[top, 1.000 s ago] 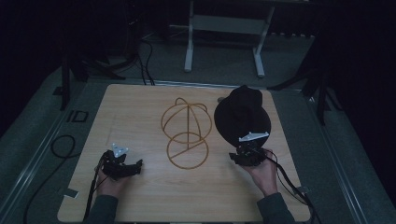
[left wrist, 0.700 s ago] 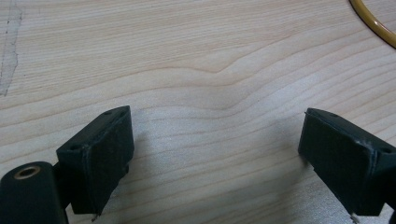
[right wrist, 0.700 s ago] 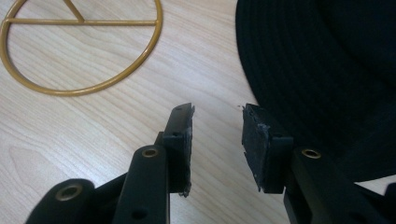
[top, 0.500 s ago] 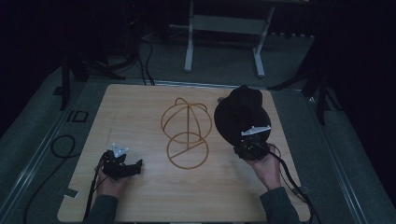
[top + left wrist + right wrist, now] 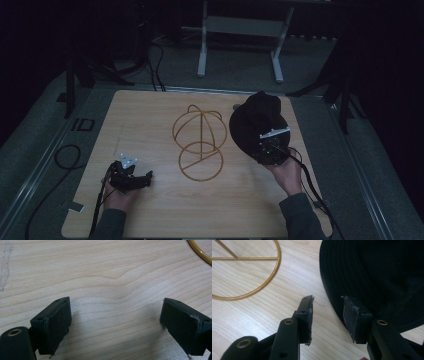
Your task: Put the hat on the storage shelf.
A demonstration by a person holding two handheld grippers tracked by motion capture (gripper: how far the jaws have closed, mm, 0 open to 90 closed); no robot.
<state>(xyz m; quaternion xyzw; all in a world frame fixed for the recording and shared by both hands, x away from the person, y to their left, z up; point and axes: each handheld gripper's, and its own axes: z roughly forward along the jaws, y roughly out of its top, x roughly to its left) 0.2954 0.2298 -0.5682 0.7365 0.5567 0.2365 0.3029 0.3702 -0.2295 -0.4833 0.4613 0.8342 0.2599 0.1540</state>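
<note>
A black brimmed hat lies on the right of the wooden table. A gold wire hat stand sits in the middle, its ring base lying flat on the wood. My right gripper is at the hat's near brim. In the right gripper view my right gripper is open and its jaws have just widened slightly. One jaw is over bare wood, the other over the hat, and the brim edge lies under the gap unpinched. My left gripper rests low at the front left, open and holding nothing.
A stretch of the gold ring shows at the top right of the left gripper view. Cables run over the grey floor left of the table. A white metal frame stands beyond the far edge.
My right hand has lifted and moved away from the person, bringing its gripper from beside the brim to over the brim's edge. The left gripper, hat and stand have stayed put.
</note>
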